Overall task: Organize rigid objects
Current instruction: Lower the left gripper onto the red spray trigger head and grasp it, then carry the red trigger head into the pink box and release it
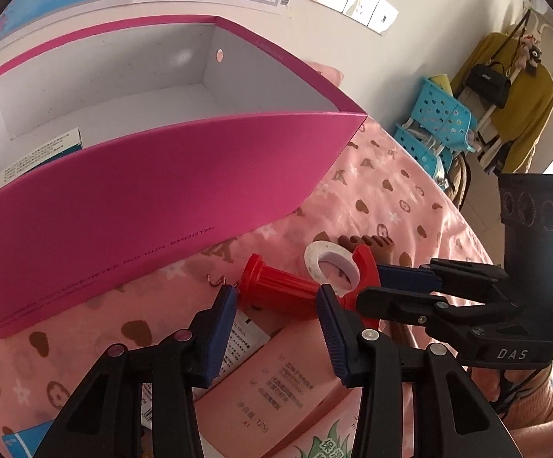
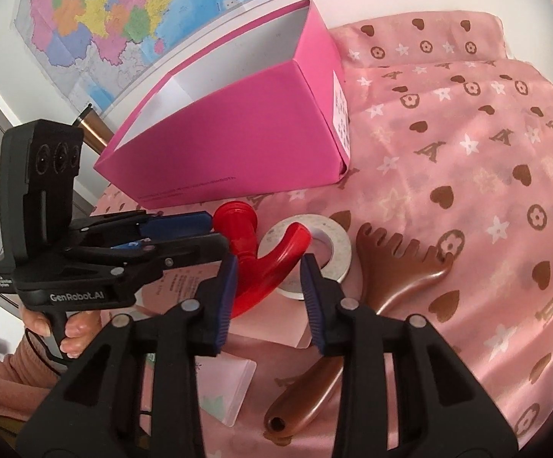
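A red plastic corkscrew (image 1: 288,294) lies on its side on the pink patterned cloth, its ribbed barrel pointing left, metal spiral at the left tip, curved handle to the right. A white tape roll (image 2: 314,246) lies flat just beyond, touching the handle. A brown claw-shaped scratcher (image 2: 398,267) lies right of the roll. The magenta box (image 1: 154,191) stands open behind, a printed carton inside.

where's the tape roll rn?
The white tape roll lies on the pink cloth in front of the magenta box, hooked by the red corkscrew, with the brown comb-like scraper just right of it in the right wrist view.
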`<move>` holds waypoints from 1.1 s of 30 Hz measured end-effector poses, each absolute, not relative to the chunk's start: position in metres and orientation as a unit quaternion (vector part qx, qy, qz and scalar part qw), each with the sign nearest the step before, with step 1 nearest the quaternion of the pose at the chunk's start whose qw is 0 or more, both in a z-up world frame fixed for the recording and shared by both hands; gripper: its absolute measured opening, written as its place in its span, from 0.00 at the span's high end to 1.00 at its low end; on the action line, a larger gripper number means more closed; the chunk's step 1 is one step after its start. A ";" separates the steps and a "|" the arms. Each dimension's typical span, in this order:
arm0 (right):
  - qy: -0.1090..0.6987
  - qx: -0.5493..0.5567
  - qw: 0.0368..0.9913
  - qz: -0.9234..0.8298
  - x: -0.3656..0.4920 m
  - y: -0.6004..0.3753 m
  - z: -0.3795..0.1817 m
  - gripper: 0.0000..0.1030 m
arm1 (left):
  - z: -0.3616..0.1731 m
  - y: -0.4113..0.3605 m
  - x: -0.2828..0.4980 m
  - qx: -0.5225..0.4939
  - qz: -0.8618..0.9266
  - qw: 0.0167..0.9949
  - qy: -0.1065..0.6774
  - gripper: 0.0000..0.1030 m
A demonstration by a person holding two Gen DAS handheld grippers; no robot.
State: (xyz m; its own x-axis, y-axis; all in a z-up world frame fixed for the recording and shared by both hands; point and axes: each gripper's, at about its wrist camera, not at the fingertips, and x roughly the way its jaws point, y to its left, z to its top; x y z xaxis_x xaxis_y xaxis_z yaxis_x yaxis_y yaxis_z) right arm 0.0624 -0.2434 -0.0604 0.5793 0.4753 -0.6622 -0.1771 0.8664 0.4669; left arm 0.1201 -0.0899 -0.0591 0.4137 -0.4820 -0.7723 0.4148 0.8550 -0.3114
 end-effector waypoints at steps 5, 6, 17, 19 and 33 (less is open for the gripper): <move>0.412 0.177 0.874 0.186 0.061 -0.245 -0.058 0.69 | -0.060 -0.091 0.119 -0.034 -0.269 0.839 0.471 0.55; 0.411 0.176 0.875 0.187 0.061 -0.245 -0.057 0.70 | -0.060 -0.091 0.118 -0.035 -0.271 0.839 0.471 0.55; 0.379 0.149 0.887 0.219 0.057 -0.232 -0.034 0.86 | -0.050 -0.088 0.105 -0.060 -0.297 0.839 0.452 0.55; 0.375 0.139 0.890 0.218 0.058 -0.229 -0.031 0.86 | -0.051 -0.086 0.105 -0.062 -0.294 0.840 0.453 0.55; 0.388 0.162 0.884 0.204 0.066 -0.250 -0.039 0.84 | -0.069 -0.086 0.127 -0.086 -0.303 0.816 0.484 0.54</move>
State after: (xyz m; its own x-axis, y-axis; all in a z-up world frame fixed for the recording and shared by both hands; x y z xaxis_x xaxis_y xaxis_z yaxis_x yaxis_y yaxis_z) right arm 0.0655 -0.2498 -0.0391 0.6161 0.4866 -0.6194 -0.2349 0.8641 0.4452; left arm 0.1265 -0.0863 -0.0691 0.3478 -0.5772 -0.7389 0.4109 0.8022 -0.4332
